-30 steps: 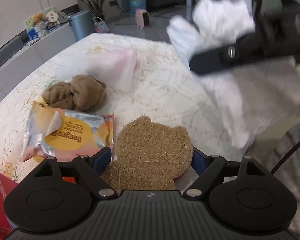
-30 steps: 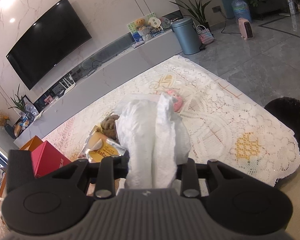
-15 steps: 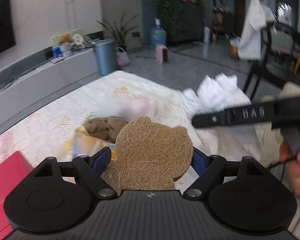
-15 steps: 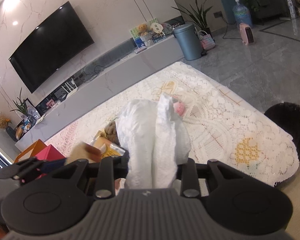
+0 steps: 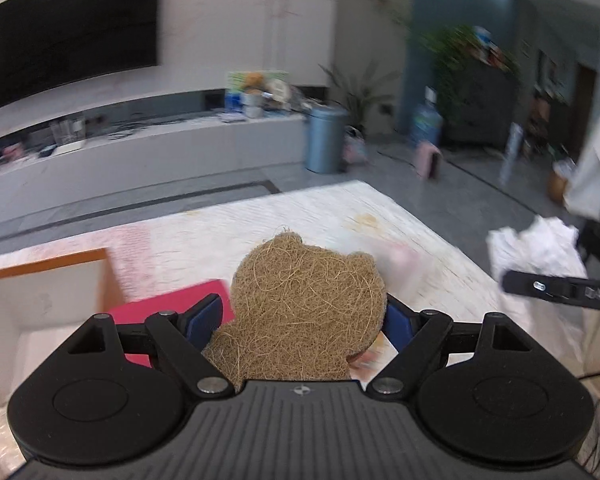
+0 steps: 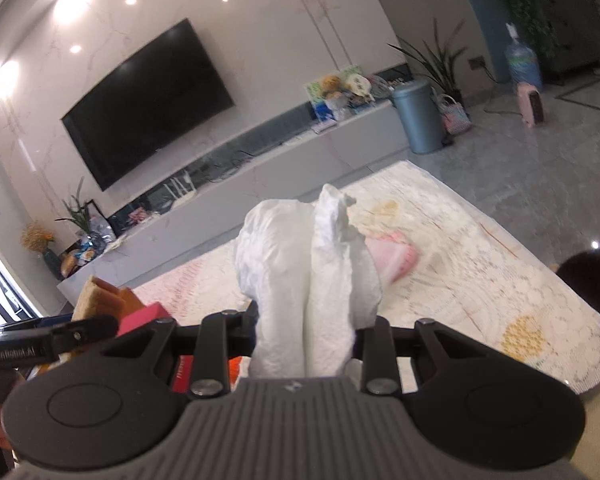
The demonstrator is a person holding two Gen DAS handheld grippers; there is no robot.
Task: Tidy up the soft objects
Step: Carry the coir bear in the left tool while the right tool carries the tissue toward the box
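A brown bear-shaped fibre pad (image 5: 304, 304) stands upright between the blue pads of my left gripper (image 5: 302, 312), which is shut on it, lifted above the lace-covered table (image 5: 300, 212). My right gripper (image 6: 316, 324) is shut on a crumpled white cloth (image 6: 308, 276) that sticks up between its fingers. In the left wrist view that cloth (image 5: 540, 244) shows at the right edge, above a black finger (image 5: 560, 291) of the right gripper. A pink soft item (image 6: 392, 260) lies on the table past the cloth. The left gripper's pad (image 6: 96, 300) shows at the far left of the right wrist view.
An open white box with an orange rim (image 5: 44, 264) sits at the table's left, a red box (image 5: 168, 308) beside it. A black round seat (image 6: 592, 280) stands off the table's right edge. A TV wall and long low cabinet (image 6: 260, 160) lie beyond.
My left gripper rose and swung left with the pad; the snack packet and brown plush left its view and the orange-rimmed box appeared. The right gripper lifted a little, still holding the cloth.
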